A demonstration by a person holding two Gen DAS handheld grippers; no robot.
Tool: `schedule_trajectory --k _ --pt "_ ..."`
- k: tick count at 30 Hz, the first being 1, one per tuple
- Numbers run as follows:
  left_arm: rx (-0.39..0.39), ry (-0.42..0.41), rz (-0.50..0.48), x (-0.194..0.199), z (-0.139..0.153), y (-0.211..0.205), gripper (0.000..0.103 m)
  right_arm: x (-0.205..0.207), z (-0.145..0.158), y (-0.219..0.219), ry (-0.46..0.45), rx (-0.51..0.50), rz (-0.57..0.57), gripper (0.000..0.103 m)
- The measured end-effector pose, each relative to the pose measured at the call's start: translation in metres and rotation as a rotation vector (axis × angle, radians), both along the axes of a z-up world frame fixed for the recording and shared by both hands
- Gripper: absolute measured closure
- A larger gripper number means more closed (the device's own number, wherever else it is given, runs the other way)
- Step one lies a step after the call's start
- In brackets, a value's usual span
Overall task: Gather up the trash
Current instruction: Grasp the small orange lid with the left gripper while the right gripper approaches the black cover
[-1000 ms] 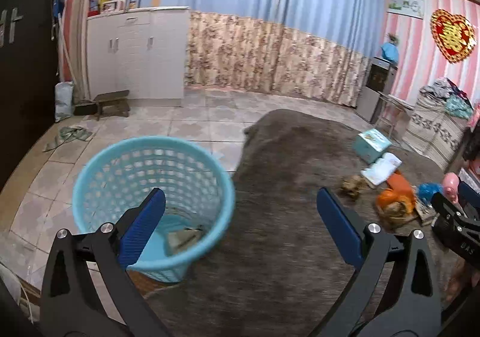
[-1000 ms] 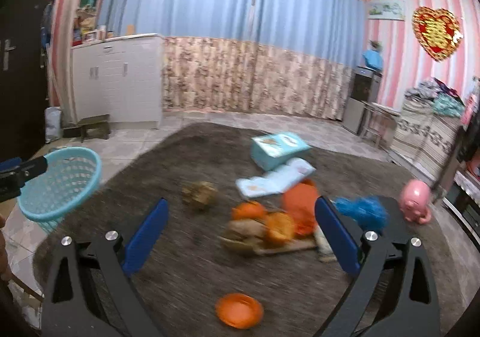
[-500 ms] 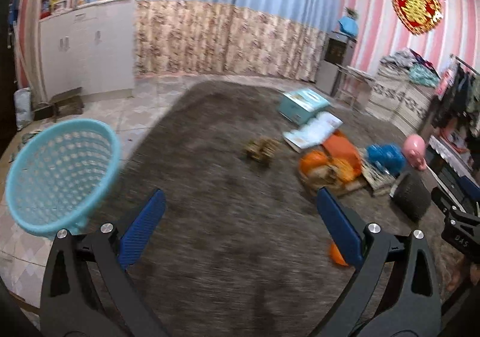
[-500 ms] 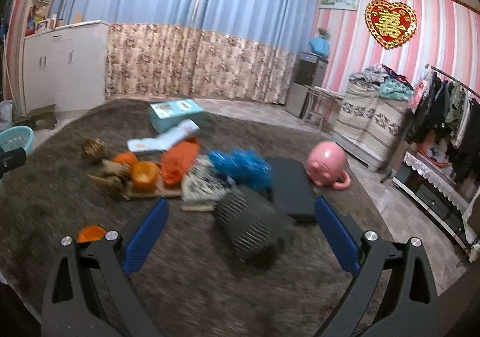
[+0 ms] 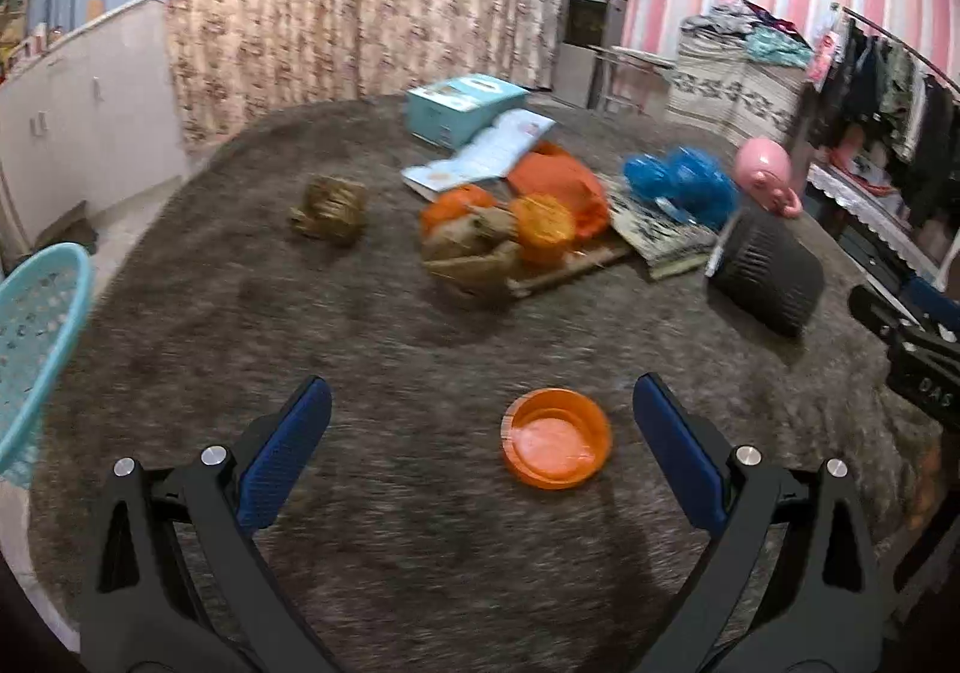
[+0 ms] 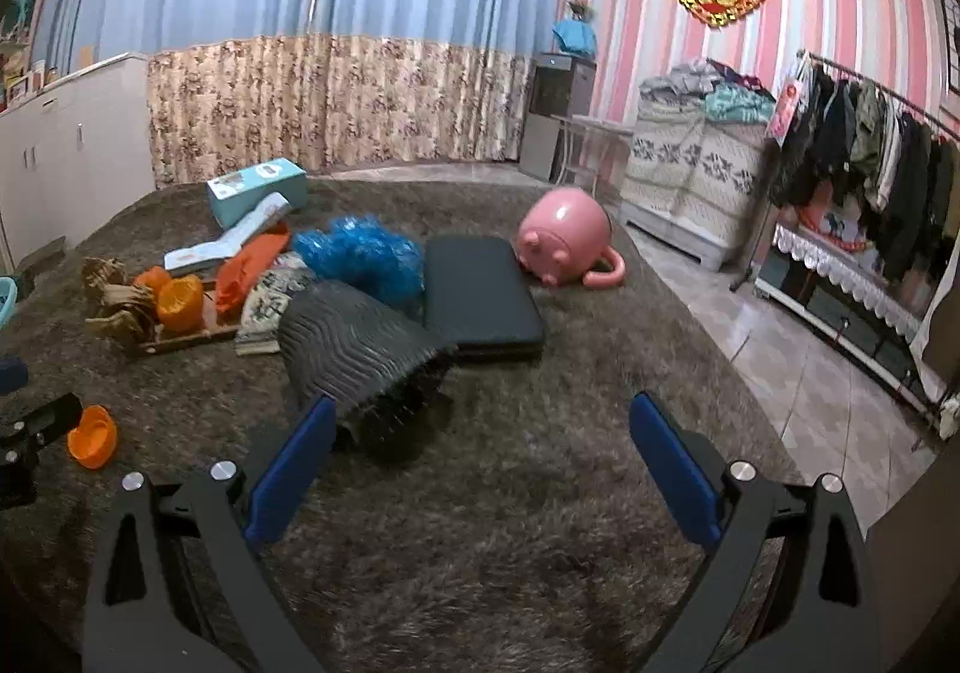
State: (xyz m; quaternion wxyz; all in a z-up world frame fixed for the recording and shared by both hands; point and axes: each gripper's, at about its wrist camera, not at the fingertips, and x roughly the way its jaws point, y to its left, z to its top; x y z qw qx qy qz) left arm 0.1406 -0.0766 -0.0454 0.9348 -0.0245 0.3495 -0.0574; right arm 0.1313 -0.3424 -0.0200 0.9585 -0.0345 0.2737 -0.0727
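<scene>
My left gripper (image 5: 480, 421) is open and empty above the brown rug, with an orange lid (image 5: 557, 438) lying between its fingers. Beyond it lie a brown crumpled wad (image 5: 330, 209), a pile of orange peels and brown scraps (image 5: 498, 235), and blue crumpled plastic (image 5: 684, 184). The light-blue trash basket (image 5: 36, 325) stands at the left edge. My right gripper (image 6: 480, 433) is open and empty, just in front of a tipped black bin (image 6: 354, 349). The orange lid (image 6: 93, 436) also shows at the left of the right wrist view.
A teal box (image 5: 465, 106), a booklet (image 5: 480, 157), a black cushion (image 6: 477, 295) and a pink piggy bank (image 6: 564, 244) lie on the rug. A clothes rack (image 6: 870, 175) stands at the right over tiled floor. White cabinets (image 5: 72, 103) stand at the left.
Both grippers have swung right, away from the blue basket and toward the litter. The orange lid now lies between the left fingers; the black bin is closer to the right gripper.
</scene>
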Motion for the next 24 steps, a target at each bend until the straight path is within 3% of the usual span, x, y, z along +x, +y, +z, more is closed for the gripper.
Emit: schedule_trajectory --k 2,8,12,15,24 --pt "0.011 0.017 -0.023 0.003 -0.007 -0.006 0.007 0.001 -0.004 -0.001 0.009 0.011 0.002 0.007" --pt "0.056 0.063 -0.112 0.008 -0.017 -0.023 0.026 0.006 -0.014 0.005 0.024 0.014 0.017 0.007" --pt "0.063 0.069 -0.129 0.007 -0.019 -0.025 0.043 0.008 -0.017 0.011 0.031 0.014 0.028 0.007" --pt "0.047 0.067 -0.136 0.005 -0.018 -0.023 0.062 0.010 -0.017 0.013 0.035 0.017 0.035 0.007" --pt "0.031 0.033 -0.073 0.002 -0.006 -0.002 0.064 0.026 -0.006 0.033 0.030 -0.018 0.086 0.007"
